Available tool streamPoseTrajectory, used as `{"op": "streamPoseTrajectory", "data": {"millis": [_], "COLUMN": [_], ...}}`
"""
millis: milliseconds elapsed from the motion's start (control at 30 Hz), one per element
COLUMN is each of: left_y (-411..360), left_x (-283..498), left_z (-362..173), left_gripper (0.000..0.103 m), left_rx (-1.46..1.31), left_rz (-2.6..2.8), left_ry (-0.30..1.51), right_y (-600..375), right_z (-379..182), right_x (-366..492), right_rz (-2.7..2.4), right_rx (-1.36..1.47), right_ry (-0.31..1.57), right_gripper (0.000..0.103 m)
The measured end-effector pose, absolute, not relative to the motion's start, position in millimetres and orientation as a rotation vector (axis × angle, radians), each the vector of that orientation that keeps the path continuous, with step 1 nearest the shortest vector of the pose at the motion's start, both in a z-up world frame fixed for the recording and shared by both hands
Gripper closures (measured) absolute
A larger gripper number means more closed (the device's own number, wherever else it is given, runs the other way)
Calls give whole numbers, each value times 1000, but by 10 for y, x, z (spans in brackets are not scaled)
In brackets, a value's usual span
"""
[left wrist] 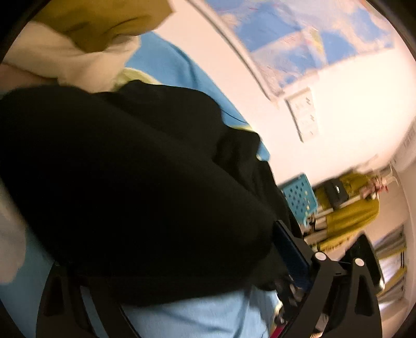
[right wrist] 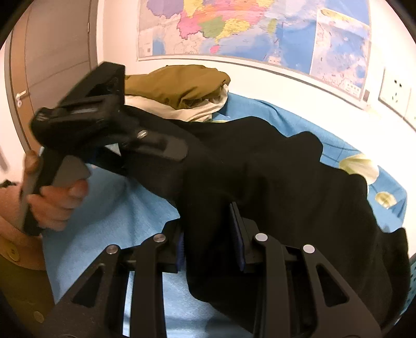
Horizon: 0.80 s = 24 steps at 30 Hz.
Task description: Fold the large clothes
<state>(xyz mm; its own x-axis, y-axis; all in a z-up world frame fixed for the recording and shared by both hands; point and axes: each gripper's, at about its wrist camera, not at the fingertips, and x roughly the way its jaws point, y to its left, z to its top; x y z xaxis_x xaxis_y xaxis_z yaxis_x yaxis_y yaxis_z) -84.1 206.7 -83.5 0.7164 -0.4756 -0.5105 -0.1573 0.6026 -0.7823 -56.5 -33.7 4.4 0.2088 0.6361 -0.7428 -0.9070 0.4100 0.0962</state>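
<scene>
The blue sheet (right wrist: 109, 208) covers the bed and carries all items. The black garment (right wrist: 286, 182) lies across the sheet, bunched and lifted at two points. The right gripper (right wrist: 210, 241) is clamped narrow on a fold of the garment. The left gripper (right wrist: 145, 145), held by a hand (right wrist: 54, 202), meets the garment's far edge; its grip cannot be determined. Folded olive and cream clothes (right wrist: 182, 88) sit behind, near the wall map (right wrist: 234, 28).

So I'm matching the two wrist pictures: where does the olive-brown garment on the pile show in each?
Left wrist: olive-brown garment at the top left edge, above the cream cloth.
Right wrist: olive-brown garment upper centre, behind the black garment.
Shared landmark: the wall map.
</scene>
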Motion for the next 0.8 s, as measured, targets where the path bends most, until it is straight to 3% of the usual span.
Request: {"op": "streamPoseTrajectory", "data": {"millis": [167,200,233,300,400,633,800], "left_y": [1994,1968,1954,1946,1930,1761,1773], "left_x": [-745,-736,-730,-730,-750,-788,-784], "left_z": [-783,-770,-765,-762,-743,-669,-642], "left_gripper": [10,15,27,39,48,51,50], "left_rx": [-851,-822,-794,-762,-738,-642,-630], "left_rz": [-147,-125,-96,-70,-61,-47,-55], "left_ry": [776,779,786,794,807,826,841], "right_y": [-431,-496,-636,-913,-1383,-2412,-2412], "right_z": [71,103,146,194,177,-237,-366], "right_x": [-557,-569,-562,-543,-497,-424,-200], "right_rz": [1149,1165,1183,1203,1145,795,640], "right_rx": [-294,-242,-156,-18,165,532,585], "right_ry": [872,887,912,957,1034,1198,1184], "right_gripper": [65,56,46,35,26,24,23]}}
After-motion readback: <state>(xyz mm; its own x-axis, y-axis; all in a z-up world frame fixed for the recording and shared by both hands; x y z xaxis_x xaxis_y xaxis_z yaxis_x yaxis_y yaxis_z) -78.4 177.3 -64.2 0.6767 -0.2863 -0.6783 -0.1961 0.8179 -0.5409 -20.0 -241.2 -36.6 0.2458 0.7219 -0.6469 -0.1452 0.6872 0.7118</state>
